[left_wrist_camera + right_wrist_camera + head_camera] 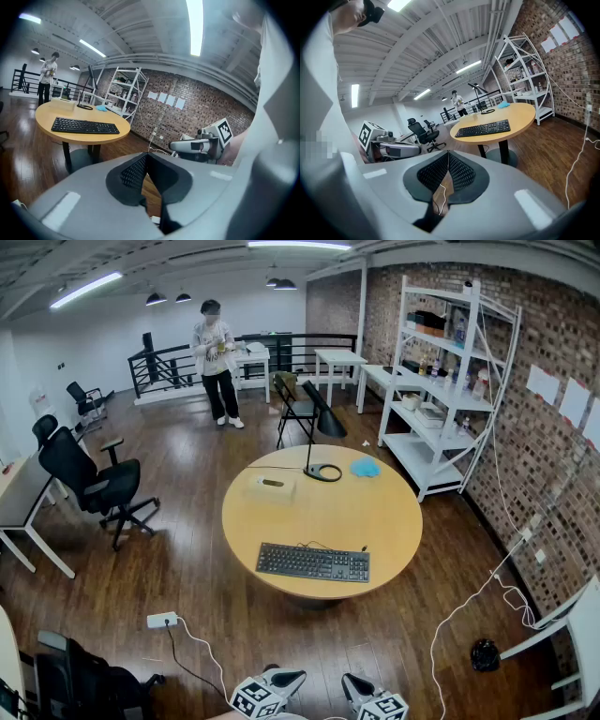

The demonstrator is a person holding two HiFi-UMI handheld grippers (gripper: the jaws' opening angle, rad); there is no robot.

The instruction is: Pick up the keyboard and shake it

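Observation:
A black keyboard [313, 562] lies flat near the front edge of the round wooden table [375, 521], its cable trailing behind it. Both grippers sit low at the head view's bottom edge, well short of the table. The left gripper [292, 677] and the right gripper [351, 682] are both shut with nothing in them. In the left gripper view the pads [136, 172] meet at the tip, the keyboard [85, 126] lies far off to the left, and the right gripper [197, 145] shows beside it. In the right gripper view the closed jaws point toward the keyboard [483, 128].
On the table behind the keyboard stand a black desk lamp [319, 442], a tan box [270, 487] and a blue cloth [365, 467]. A black office chair [98, 479] is at the left, a white shelf [441, 381] at the right. A power strip [161, 620] and cables lie on the floor. A person [216, 362] stands far back.

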